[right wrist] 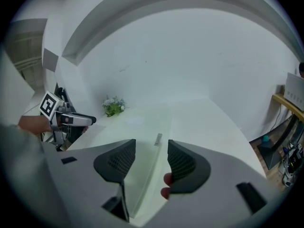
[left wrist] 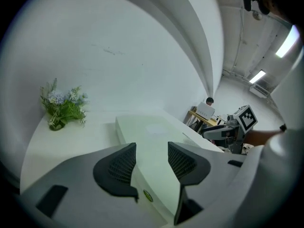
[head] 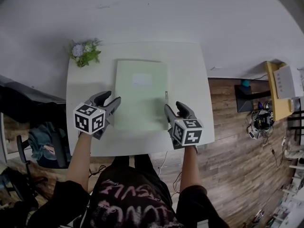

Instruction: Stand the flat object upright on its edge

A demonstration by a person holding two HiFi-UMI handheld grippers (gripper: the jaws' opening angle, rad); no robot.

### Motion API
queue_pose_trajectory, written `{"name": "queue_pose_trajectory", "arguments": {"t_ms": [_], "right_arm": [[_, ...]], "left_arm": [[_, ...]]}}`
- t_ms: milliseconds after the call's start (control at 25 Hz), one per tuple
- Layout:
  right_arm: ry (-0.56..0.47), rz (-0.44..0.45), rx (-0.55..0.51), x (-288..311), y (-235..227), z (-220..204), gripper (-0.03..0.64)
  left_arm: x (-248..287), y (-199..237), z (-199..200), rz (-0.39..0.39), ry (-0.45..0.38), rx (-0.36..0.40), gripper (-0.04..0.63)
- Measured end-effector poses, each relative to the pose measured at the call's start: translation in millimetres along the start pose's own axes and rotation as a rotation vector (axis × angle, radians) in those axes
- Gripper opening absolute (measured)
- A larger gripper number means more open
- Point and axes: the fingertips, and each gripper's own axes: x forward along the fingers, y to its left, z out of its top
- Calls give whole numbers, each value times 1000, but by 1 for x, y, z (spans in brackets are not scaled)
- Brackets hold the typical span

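Note:
A pale green flat case lies flat on the white table, with a small grey tag on its right edge. My left gripper hovers at the case's near left edge, jaws open. In the left gripper view the case runs between and below the open jaws of the left gripper, and the pads do not touch it. My right gripper stands open at the near right edge. In the right gripper view that edge of the case and its tag lie ahead of the right gripper.
A small potted plant stands at the table's far left corner, apart from the case. A white wall rises behind the table. A yellow shelf unit stands on the wooden floor to the right, and a chair to the left.

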Motion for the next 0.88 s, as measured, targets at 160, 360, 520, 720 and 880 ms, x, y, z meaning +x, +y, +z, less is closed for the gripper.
{"name": "queue_pose_trajectory", "arguments": {"t_ms": [160, 360, 520, 720, 880], "right_arm": [[47, 37, 34, 15, -5, -10, 224], [110, 69, 49, 32, -5, -21, 249], [148, 96, 81, 39, -5, -32, 259], [174, 123, 105, 44, -6, -36, 262], [203, 161, 128, 46, -2, -39, 262]], "left_arm": [[13, 3, -15, -12, 57, -30, 262], [23, 6, -31, -32, 133, -47, 283], [30, 5, -46, -50, 197, -38, 293], [38, 3, -53, -77, 222, -61, 298], [40, 4, -54, -92, 228, -77, 299]]}}
